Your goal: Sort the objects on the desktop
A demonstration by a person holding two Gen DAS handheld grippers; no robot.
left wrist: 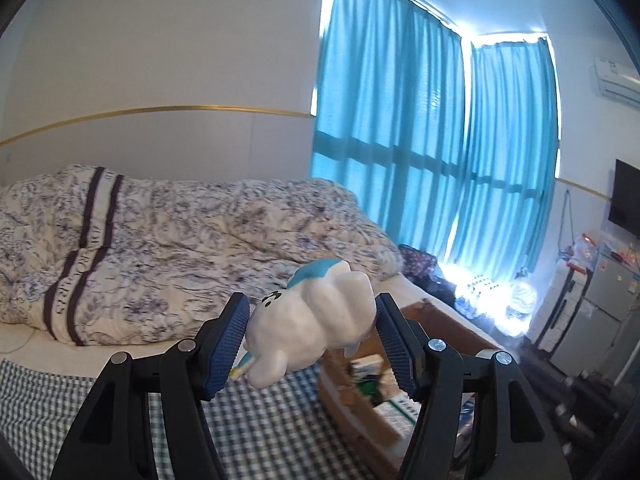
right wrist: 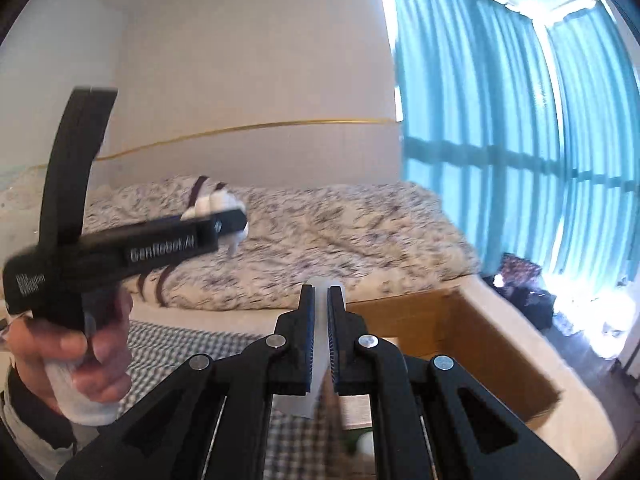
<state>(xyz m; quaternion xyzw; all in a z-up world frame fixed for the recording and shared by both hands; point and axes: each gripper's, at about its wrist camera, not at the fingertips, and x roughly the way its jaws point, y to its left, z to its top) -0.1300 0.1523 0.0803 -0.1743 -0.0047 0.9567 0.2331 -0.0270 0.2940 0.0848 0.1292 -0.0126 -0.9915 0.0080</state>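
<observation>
Closest to the left wrist camera, the left gripper pinches a white toy figure with a blue streak between its blue-padded fingers, holding it in the air above a checked cloth. Just right of the toy and lower down sits an open cardboard box with small packages inside. In the right wrist view, the right gripper has its fingers pressed nearly together on a thin, pale, translucent strip that stands up between them; what the strip is cannot be made out. To the left in that view, a person's hand grips the handle of the left gripper, blurred, with the white toy at its tip. The cardboard box lies just beyond the right gripper, on the right. Farther back is a bed with a floral duvet. Behind it stand a pale wall and bright blue curtains over a window.
</observation>
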